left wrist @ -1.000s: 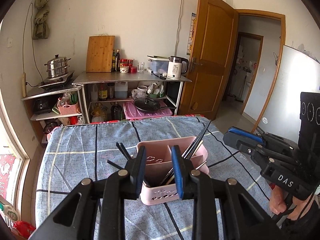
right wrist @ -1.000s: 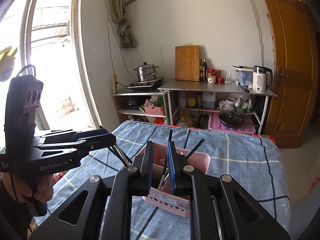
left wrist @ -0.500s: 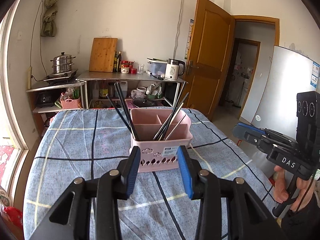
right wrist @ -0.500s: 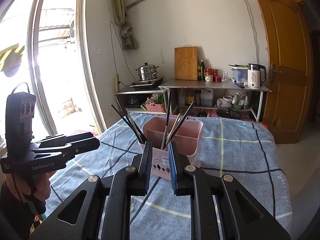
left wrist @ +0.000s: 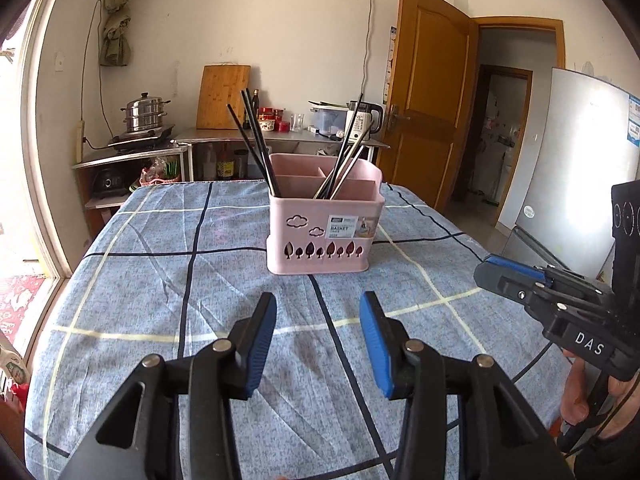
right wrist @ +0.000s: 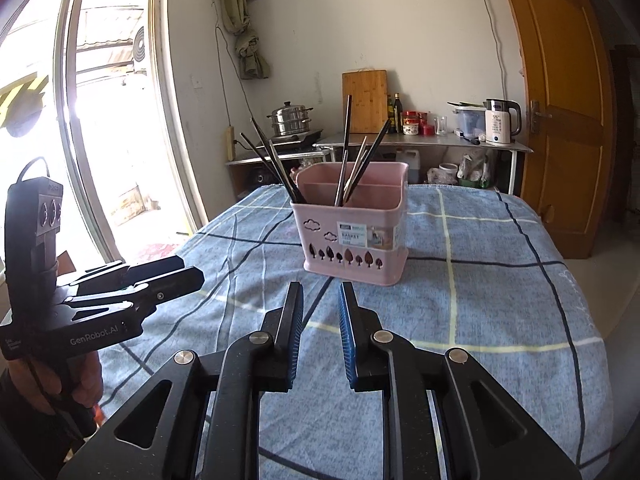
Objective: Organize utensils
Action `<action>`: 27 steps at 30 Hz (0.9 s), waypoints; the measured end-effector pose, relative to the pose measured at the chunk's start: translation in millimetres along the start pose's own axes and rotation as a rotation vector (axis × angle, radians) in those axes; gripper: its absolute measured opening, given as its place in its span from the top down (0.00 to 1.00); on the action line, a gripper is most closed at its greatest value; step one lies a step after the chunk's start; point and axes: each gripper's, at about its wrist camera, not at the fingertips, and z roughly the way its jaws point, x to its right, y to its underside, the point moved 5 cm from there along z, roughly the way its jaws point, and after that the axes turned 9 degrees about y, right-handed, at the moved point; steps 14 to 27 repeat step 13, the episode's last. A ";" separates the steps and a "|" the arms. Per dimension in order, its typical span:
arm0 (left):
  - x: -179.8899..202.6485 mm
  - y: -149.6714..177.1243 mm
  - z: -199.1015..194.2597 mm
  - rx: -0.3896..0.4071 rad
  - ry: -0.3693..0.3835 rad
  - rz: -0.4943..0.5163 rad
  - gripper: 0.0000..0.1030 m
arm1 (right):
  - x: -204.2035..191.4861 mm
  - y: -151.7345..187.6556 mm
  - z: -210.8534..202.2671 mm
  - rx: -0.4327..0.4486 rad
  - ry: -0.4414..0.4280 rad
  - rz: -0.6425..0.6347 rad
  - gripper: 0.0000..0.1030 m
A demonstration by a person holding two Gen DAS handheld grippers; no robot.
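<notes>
Pink basket (left wrist: 324,232) sits mid-worktop (left wrist: 160,280), chopsticks (left wrist: 256,140) sorted inside — left claw (left wrist: 318,334) just opening, right claw (right wrist: 320,334) slightly apart, both empty. Looks finished — next, check for strays.

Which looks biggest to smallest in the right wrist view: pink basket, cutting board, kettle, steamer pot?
As they appear:
1. pink basket, though it is nearest the camera
2. cutting board
3. kettle and steamer pot, too alike to rank
</notes>
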 end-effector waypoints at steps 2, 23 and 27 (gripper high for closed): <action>4.9 7.8 -2.7 0.003 0.002 0.013 0.56 | -2.2 10.0 -3.4 -0.009 -0.002 0.001 0.82; 22.4 36.0 -12.7 0.001 0.008 0.036 0.56 | -2.7 35.6 -18.2 -0.007 0.032 0.011 0.82; 22.4 36.0 -12.7 0.001 0.008 0.036 0.56 | -2.7 35.6 -18.2 -0.007 0.032 0.011 0.82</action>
